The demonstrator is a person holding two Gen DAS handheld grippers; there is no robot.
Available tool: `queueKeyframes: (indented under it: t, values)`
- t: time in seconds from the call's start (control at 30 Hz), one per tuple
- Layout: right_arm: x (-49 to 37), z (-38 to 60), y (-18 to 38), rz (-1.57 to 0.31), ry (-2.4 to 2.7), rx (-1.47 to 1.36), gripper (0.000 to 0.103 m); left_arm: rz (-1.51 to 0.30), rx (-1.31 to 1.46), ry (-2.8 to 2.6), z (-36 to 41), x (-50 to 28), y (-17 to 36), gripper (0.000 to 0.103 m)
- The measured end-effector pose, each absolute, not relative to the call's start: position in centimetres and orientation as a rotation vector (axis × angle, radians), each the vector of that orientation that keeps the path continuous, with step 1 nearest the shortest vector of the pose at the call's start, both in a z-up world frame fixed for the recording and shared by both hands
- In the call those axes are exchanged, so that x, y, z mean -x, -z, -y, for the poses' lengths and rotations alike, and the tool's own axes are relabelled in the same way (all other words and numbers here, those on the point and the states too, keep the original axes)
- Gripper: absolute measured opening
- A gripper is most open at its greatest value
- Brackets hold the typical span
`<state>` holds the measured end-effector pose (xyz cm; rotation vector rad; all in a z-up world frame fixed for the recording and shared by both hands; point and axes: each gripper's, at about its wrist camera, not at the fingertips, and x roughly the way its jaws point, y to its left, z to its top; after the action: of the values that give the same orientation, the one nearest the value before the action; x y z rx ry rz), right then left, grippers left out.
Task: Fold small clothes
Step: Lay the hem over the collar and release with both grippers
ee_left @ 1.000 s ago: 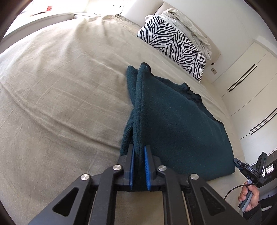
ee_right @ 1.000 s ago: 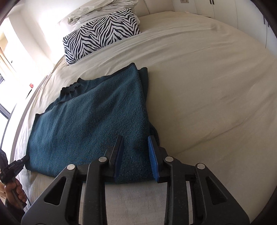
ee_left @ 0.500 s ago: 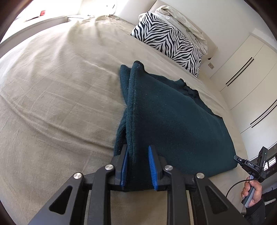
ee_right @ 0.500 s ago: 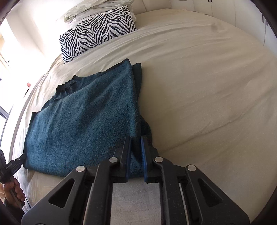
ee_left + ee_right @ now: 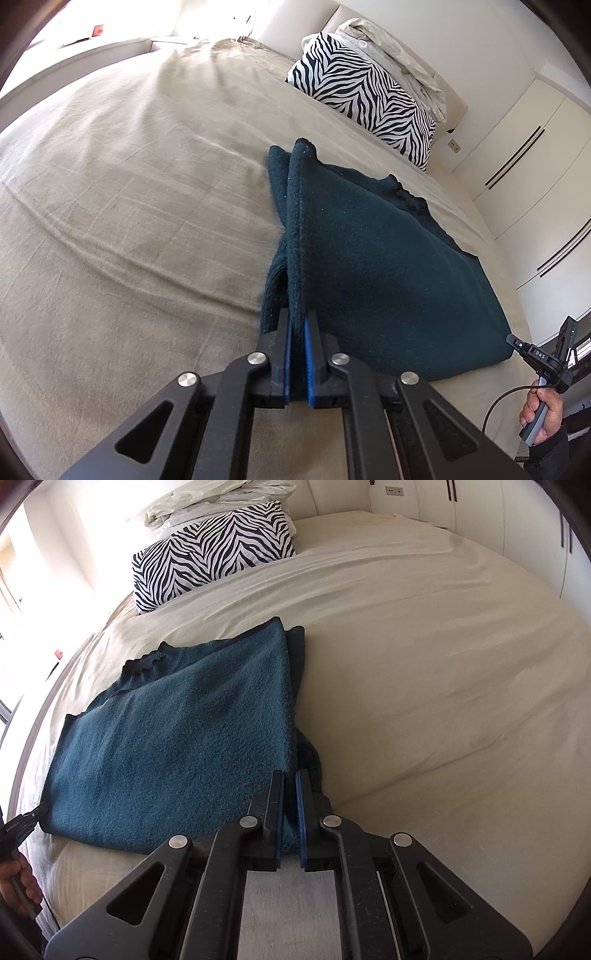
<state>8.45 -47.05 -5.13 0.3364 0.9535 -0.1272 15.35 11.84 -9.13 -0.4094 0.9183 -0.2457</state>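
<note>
A dark teal knit sweater (image 5: pixel 388 266) lies folded on the bed, its ribbed collar toward the pillow. My left gripper (image 5: pixel 297 316) is at the sweater's near left corner. Its jaws are closing, and the blue pads pinch the raised fabric edge between them. In the right wrist view the same sweater (image 5: pixel 177 738) spreads to the left. My right gripper (image 5: pixel 290 775) is shut on its near right corner, and that edge stands up in a ridge. Each hand with its gripper shows small at the other view's border: right hand (image 5: pixel 543 410), left hand (image 5: pixel 18 878).
The sweater rests on a beige bedsheet (image 5: pixel 129 221) with light creases. A zebra-print pillow (image 5: pixel 210 550) and a crumpled white duvet (image 5: pixel 218 498) sit at the head of the bed. White wardrobe doors (image 5: pixel 535 155) line the wall beside the bed.
The right gripper's jaws went from open around the sweater's corner to shut on it. The left jaws loosened slightly, then closed again on the fabric edge. Neither hand travelled noticeably.
</note>
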Motion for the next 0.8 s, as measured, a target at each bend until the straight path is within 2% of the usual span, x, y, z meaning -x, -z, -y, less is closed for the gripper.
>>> queueKeyframes:
  t: [0.8]
  values:
    - [-6.7,48.3,8.1,-0.993,0.125,-0.433,0.005,-0.964,0.441,0.263,-12.8,-15.0,10.8,0.007]
